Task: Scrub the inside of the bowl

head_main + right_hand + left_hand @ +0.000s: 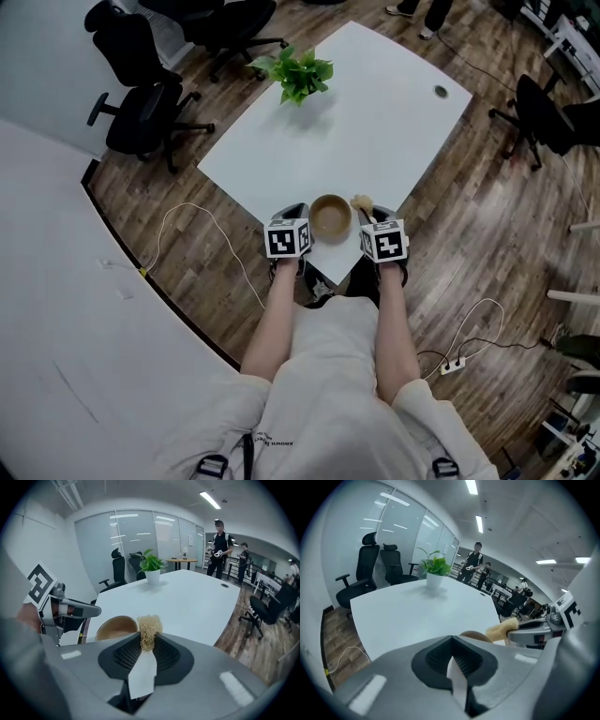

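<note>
One brown bowl (330, 216) sits at the table (375, 112) edge. The left gripper (294, 210) beside it is pinched together, empty. The right gripper (371, 216) squeezes what looks like a straw scrubber (149, 628), just beside the bowl's rim.

The left forearm (277, 314) and right forearm (394, 323) are reaching forward from the torso, running side by side and nearly parallel. The left gripper (292, 214) is pointing toward the far side, its jaws pressing together with nothing between them. The right gripper (371, 216) is sitting level with it, a little to the right, its jaws clamping a straw-coloured tuft of scrubber (149, 629)
</note>
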